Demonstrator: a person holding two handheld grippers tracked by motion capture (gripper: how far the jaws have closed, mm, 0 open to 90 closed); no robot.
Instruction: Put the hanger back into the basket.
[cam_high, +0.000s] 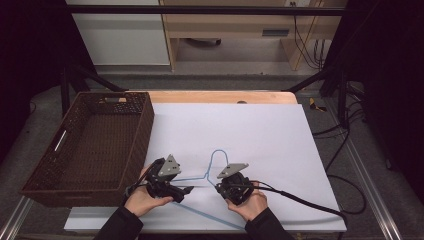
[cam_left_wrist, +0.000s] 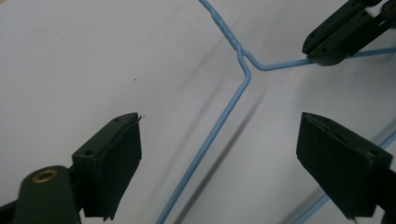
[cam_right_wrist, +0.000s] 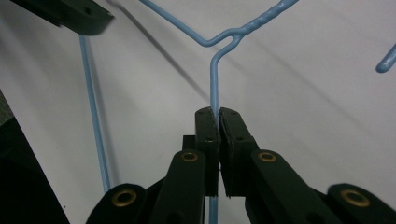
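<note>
White sheet (cam_high: 260, 135) covers the wooden table (cam_high: 220, 96); wicker basket (cam_high: 90, 145) left.

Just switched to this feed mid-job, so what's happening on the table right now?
A person works a thin light-blue wire clothes hanger lying on the white sheet. The right gripper is clamped on one shoulder wire near the twisted neck. The left gripper is open, its jaws straddling the other shoulder wire without pressing on it. The dark brown woven basket sits at the left with nothing in it.
</note>
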